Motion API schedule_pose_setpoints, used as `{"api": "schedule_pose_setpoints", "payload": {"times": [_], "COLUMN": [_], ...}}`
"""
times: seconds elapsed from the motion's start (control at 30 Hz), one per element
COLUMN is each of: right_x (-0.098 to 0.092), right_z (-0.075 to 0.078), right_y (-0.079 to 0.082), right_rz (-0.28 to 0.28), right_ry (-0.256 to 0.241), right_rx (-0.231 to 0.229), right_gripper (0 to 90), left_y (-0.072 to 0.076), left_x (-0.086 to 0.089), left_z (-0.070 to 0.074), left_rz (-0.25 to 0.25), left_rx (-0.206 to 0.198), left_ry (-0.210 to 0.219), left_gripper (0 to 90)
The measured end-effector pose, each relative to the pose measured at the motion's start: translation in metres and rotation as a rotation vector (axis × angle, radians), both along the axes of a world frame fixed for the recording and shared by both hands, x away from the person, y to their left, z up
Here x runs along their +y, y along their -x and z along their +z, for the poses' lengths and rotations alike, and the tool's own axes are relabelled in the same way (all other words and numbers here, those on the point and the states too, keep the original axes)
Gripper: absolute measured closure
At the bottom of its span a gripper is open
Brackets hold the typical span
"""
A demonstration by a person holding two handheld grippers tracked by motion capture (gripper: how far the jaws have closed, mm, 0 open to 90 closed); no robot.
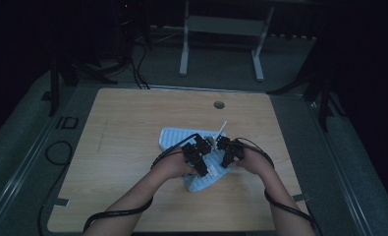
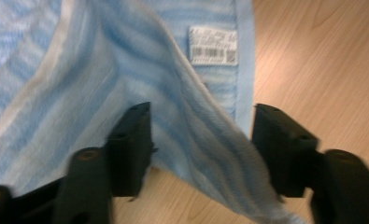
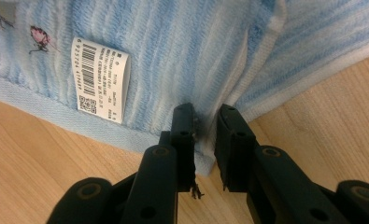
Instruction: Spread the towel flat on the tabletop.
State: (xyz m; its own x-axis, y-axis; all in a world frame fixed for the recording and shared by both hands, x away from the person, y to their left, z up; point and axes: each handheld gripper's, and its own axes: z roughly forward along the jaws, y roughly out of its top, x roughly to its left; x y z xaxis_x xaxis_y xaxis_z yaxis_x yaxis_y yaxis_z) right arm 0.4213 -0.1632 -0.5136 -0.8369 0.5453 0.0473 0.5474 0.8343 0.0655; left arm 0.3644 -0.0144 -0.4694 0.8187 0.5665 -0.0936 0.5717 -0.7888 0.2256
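item: blue striped towel (image 3: 191, 51), wooden table (image 1: 132, 113). right gripper (image 3: 204, 135) clamped on its hem; left gripper (image 2: 201, 140) jaws apart around a raised fold. step: folding. next: probably close left, lift together.

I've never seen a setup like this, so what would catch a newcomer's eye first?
Probably the blue striped towel, lying rumpled in the middle of the wooden table. The person's two hands meet over its near edge: the right hand-held gripper is pinched on the towel's edge, while the left hand-held gripper is open around a raised fold. A white barcode label stands out on the cloth.
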Motion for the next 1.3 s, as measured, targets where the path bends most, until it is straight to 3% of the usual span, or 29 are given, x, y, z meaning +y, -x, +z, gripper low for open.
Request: {"api": "schedule_pose_setpoints", "payload": {"times": [0.1, 0.17, 0.2, 0.5, 0.63, 0.73, 0.93, 1.1, 1.27, 1.3], "right_x": [0.001, 0.001, 0.001, 0.0, -0.003, -0.006, -0.009, -0.018, -0.023, -0.023], "right_z": [0.0, 0.001, 0.001, 0.01, 0.018, 0.024, 0.03, 0.026, 0.021, 0.018], "right_y": [0.001, 0.001, 0.001, 0.014, 0.022, 0.031, 0.05, 0.06, 0.077, 0.08], "right_rz": [0.0, -0.005, -0.006, 0.026, 0.033, 0.031, 0.054, 0.057, 0.077, 0.088], "right_ry": [0.003, 0.004, 0.004, -0.029, -0.05, -0.074, -0.066, -0.088, -0.115, -0.11], "right_rx": [-0.008, -0.01, -0.012, -0.036, -0.062, -0.081, -0.117, -0.1, -0.077, -0.072], "right_gripper": [80.2, 81.9, 83.1, 87.4, 87.4, 87.4, 87.4, 87.4, 87.3, 87.4], "left_y": [0.0, 0.0, 0.001, 0.008, 0.018, 0.027, 0.047, 0.064, 0.081, 0.085], "left_x": [0.007, 0.01, 0.012, 0.044, 0.067, 0.083, 0.109, 0.125, 0.137, 0.138], "left_z": [0.0, 0.002, 0.003, 0.015, 0.015, 0.007, -0.009, -0.019, -0.027, -0.03], "left_rz": [-0.042, -0.043, -0.042, 0.024, 0.071, 0.108, 0.144, 0.175, 0.21, 0.203], "left_rx": [-0.001, -0.029, -0.037, -0.098, -0.104, -0.102, -0.084, -0.085, -0.059, -0.052], "left_ry": [0.012, 0.012, 0.009, 0.066, 0.118, 0.14, 0.154, 0.17, 0.254, 0.252], "left_gripper": [71.1, 84.4, 86.4, 88.0, 88.0, 88.0, 87.7, 87.4, 86.6, 85.7]}}
